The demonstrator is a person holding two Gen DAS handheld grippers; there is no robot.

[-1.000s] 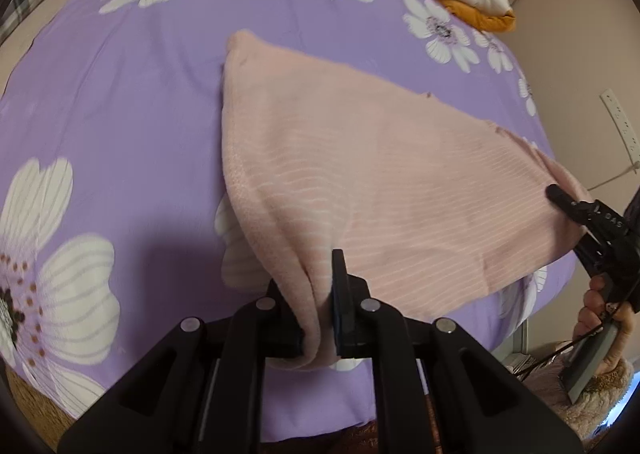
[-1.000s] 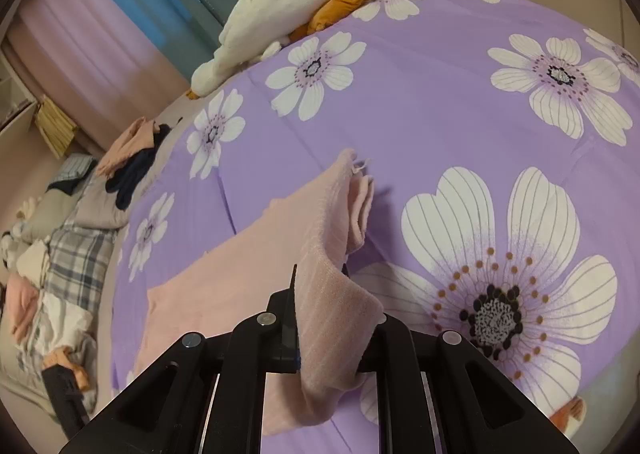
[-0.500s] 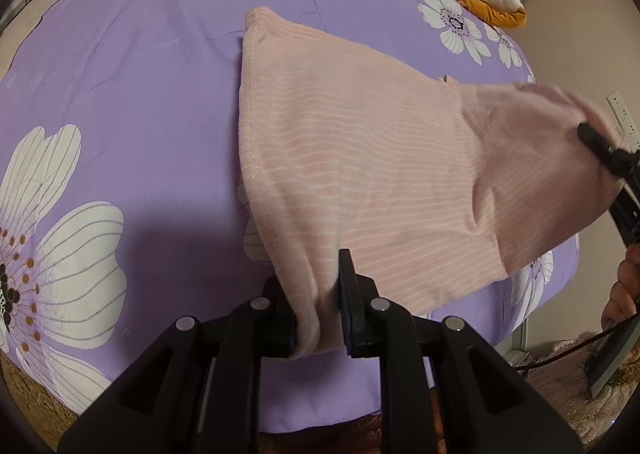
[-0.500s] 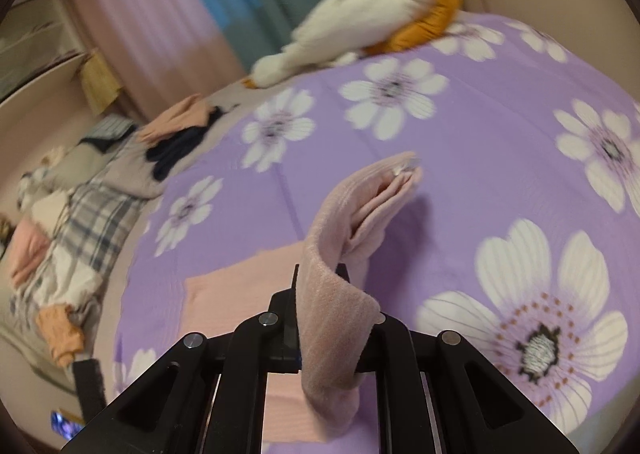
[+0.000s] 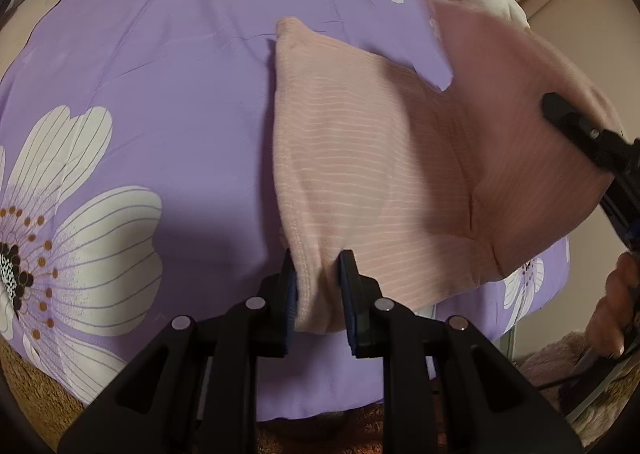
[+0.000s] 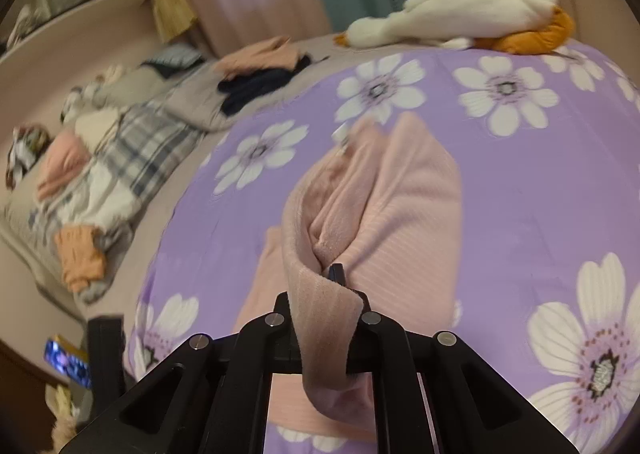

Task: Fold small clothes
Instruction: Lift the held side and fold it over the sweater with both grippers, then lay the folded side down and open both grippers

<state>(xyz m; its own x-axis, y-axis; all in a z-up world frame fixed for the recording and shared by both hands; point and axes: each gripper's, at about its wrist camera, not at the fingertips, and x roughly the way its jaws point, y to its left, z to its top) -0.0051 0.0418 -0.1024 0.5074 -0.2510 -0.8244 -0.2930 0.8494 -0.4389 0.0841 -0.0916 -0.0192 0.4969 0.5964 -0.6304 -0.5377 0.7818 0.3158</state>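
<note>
A pink ribbed garment (image 5: 360, 158) lies on the purple flowered bedspread (image 5: 160, 86). My left gripper (image 5: 318, 274) is shut on its near left corner, low at the bed's front edge. My right gripper (image 6: 324, 294) is shut on the other end of the pink garment (image 6: 400, 214) and holds it lifted above the bed, so that side hangs folded over the rest. In the left wrist view the right gripper (image 5: 560, 110) shows at the right, with the raised flap of cloth around it.
A white and orange plush toy (image 6: 460, 14) lies at the far edge of the bed. Piles of other clothes (image 6: 256, 70) and a plaid blanket (image 6: 136, 150) lie at the left. The bed's front edge and a brown fuzzy rug (image 5: 24, 374) are below.
My right gripper has lifted its end of the garment higher and carried it over the flat part, towards the left. My left gripper has kept its hold near the front edge.
</note>
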